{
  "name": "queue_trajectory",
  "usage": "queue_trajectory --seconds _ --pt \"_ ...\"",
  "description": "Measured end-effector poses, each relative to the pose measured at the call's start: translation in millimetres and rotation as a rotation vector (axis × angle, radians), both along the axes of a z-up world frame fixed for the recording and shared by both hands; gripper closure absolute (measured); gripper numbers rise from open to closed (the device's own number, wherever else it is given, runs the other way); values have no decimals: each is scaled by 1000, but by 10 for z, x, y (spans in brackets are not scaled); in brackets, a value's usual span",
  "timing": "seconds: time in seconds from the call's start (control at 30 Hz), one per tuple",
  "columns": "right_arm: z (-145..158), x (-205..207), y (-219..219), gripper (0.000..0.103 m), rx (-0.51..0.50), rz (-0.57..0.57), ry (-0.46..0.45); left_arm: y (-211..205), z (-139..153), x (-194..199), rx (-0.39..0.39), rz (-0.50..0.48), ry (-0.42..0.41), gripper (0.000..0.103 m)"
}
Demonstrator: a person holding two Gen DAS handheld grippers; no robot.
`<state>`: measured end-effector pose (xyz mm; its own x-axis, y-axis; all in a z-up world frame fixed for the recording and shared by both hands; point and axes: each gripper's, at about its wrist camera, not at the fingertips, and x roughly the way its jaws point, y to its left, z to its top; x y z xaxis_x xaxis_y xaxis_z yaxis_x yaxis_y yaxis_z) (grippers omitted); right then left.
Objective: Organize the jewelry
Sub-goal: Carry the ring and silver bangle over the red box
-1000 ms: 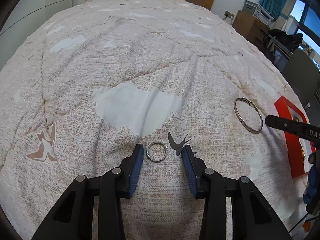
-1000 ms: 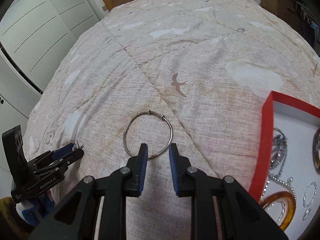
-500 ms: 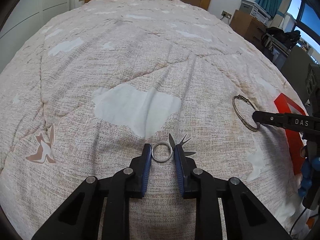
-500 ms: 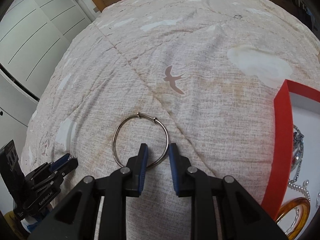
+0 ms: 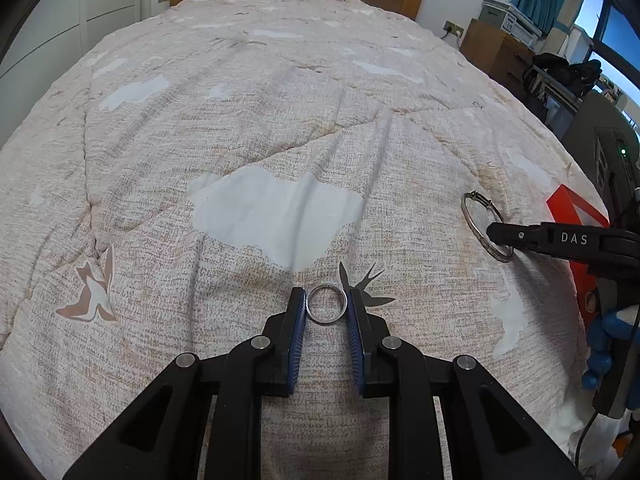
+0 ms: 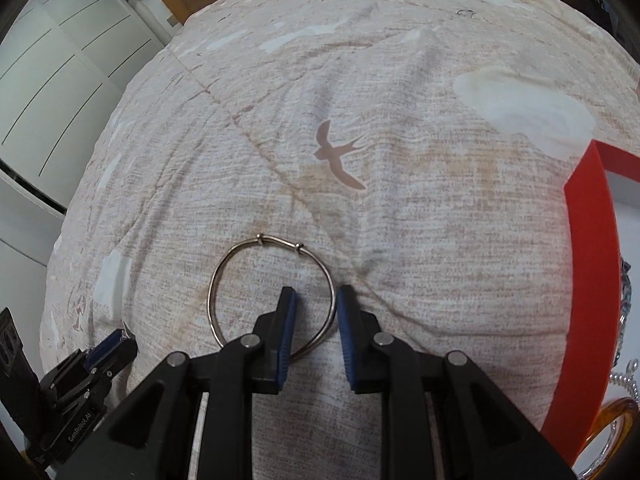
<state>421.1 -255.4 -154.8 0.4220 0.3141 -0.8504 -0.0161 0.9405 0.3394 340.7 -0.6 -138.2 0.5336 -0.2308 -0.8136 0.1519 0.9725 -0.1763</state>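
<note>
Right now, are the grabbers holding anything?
Left gripper pinches the small ring by its two outer sides. Right gripper straddles the bangle's wire, not yet gripping.

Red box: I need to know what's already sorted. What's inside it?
In the right wrist view, the red box has a white floor holding an amber bangle, silver chains and a pearl strand. Most of the interior is cut off at the frame edge.

Red tray [image 6: 588, 280] cut off at right frame edge; contents only partly visible. Bangle [image 6: 272, 296] near arc hidden behind right claw [image 6: 316, 300]. Amber bangle [image 6: 616, 420] cropped at corner.
</note>
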Motion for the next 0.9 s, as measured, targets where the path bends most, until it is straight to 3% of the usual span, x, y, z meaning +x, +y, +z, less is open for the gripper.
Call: queue_trajectory --seconds 0.03,0.17,0.47,0.9 --pt "15 -15 7 92 -10 1 -3 1 5 -8 2 1 0 83" --pt "133 -147 17 98 -10 -14 -48 4 69 -60 2 -1 -3 83" --pt "700 -565 232 100 -103 80 -169 15 390 -323 22 -1 -31 83" --pt "1626 -1636 139 100 -161 64 -287 -34 1061 -1067 0 -41 -116 83"
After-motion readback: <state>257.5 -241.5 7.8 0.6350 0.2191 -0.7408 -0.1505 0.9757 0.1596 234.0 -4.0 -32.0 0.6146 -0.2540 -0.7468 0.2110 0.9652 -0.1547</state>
